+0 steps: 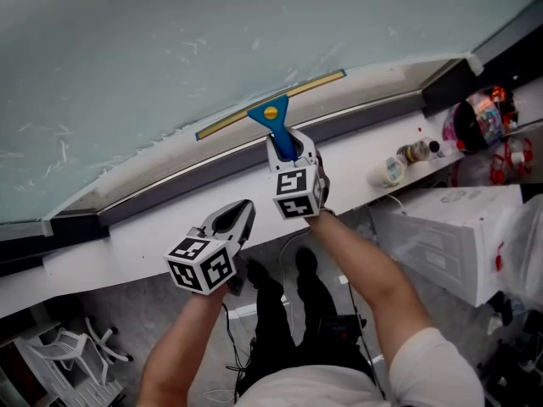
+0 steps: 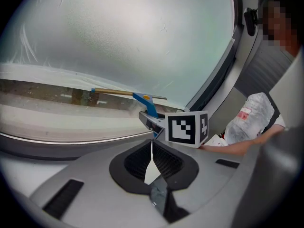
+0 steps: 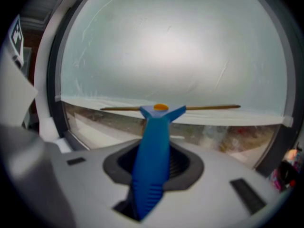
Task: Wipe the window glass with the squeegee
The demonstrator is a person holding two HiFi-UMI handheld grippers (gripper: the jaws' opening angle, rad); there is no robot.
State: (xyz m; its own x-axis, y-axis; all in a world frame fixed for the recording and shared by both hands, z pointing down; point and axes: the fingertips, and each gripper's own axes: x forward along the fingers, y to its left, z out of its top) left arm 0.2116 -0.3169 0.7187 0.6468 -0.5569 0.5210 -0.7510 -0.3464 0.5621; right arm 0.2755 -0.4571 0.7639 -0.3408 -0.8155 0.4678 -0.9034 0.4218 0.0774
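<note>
My right gripper (image 1: pixel 285 147) is shut on the blue handle of the squeegee (image 1: pixel 276 119). The long thin blade (image 1: pixel 271 104) lies against the bottom strip of the window glass (image 1: pixel 212 32), just above the sill. In the right gripper view the blue handle (image 3: pixel 153 160) runs up between the jaws to the blade (image 3: pixel 171 108), level across the glass (image 3: pixel 175 46). My left gripper (image 1: pixel 236 220) hangs lower left, over the white sill, shut with nothing held; its view shows the jaws (image 2: pixel 151 161) pressed together and the squeegee (image 2: pixel 142 99) ahead.
A white sill (image 1: pixel 127 236) and dark frame (image 1: pixel 221 164) run below the glass. Bottles and a roll (image 1: pixel 405 159) sit on the sill at right, with a white box (image 1: pixel 450 236) and bags (image 1: pixel 488 117) beyond. White chairs (image 1: pixel 68 354) stand at lower left. A seated person (image 2: pixel 266 70) appears in the left gripper view.
</note>
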